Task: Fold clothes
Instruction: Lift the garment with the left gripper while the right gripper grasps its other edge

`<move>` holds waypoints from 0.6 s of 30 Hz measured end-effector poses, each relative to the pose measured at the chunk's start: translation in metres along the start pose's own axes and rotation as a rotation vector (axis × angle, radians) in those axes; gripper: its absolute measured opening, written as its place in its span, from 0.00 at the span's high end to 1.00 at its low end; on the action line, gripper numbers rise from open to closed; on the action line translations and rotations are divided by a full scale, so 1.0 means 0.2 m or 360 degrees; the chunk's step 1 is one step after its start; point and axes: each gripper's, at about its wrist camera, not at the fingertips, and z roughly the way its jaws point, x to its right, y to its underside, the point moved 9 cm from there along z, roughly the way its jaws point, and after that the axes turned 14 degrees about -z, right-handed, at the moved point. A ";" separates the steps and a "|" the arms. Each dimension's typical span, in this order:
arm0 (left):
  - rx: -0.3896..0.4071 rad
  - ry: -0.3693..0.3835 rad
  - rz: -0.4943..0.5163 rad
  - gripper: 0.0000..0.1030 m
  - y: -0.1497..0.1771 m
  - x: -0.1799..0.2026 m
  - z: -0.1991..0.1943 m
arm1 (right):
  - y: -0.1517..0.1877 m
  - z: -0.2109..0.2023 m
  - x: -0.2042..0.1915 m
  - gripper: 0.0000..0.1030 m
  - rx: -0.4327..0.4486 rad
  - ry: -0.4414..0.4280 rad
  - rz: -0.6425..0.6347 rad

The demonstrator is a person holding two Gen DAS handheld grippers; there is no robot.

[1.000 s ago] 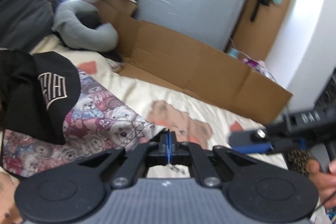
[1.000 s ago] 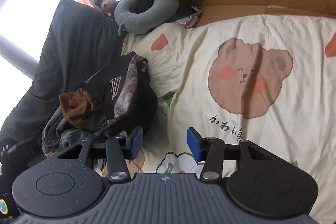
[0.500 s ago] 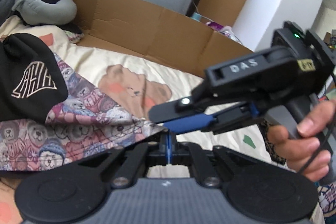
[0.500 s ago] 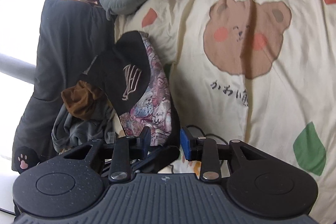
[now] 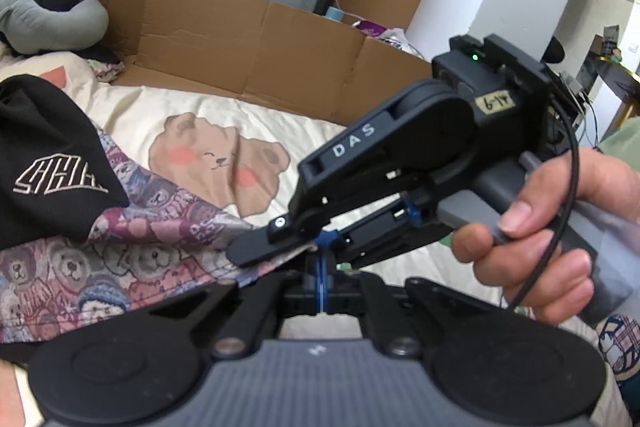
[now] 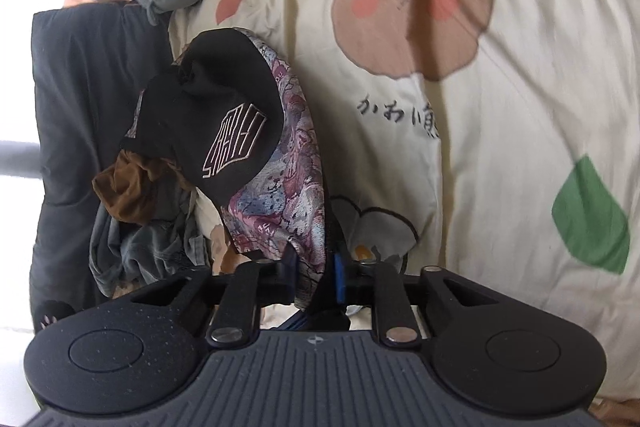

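Note:
A bear-print garment (image 5: 120, 259) hangs over the cream bedsheet (image 5: 280, 123) with a black logo garment (image 5: 48, 163) lying on it. My left gripper (image 5: 322, 261) is shut on the print garment's corner. My right gripper (image 5: 276, 251), held by a hand (image 5: 540, 251), comes in from the right just beside that corner. In the right wrist view the print garment (image 6: 280, 195) runs down between the fingers of the right gripper (image 6: 316, 271). Its jaws are closing, and the pads pinch the fabric's edge. The black garment (image 6: 224, 107) drapes over the print garment's top.
A pile of brown and grey clothes (image 6: 132, 211) lies left of the garment, against a dark cushion (image 6: 80, 87). A grey neck pillow (image 5: 44, 19) and flattened cardboard (image 5: 240, 39) border the bed's far side. The bear-printed sheet (image 6: 520, 107) stretches to the right.
The right gripper came in from the right, sank to the garment's corner and narrowed its jaws onto the fabric. The left gripper stayed shut while moving right; the garment spread out.

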 end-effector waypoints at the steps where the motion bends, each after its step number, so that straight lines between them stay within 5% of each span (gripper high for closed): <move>1: -0.0011 -0.0005 -0.0019 0.99 0.00 -0.01 0.00 | 0.01 0.00 0.01 0.90 0.0001 -0.0010 0.0015; 6: -0.0062 -0.0035 -0.0110 0.84 -0.01 -0.09 -0.01 | -0.01 -0.04 0.02 0.93 0.0028 0.0016 -0.0059; 10: -0.0060 -0.0139 -0.0162 0.81 -0.01 -0.21 -0.05 | -0.04 -0.11 0.08 0.93 0.0088 0.0066 -0.0061; 15: 0.0042 -0.0329 -0.0254 0.60 -0.11 -0.43 -0.12 | -0.06 -0.22 0.20 0.94 0.0169 0.0156 -0.0032; 18: 0.0124 -0.0447 -0.0314 0.56 -0.18 -0.58 -0.18 | -0.06 -0.30 0.27 0.94 0.0211 0.0209 -0.0014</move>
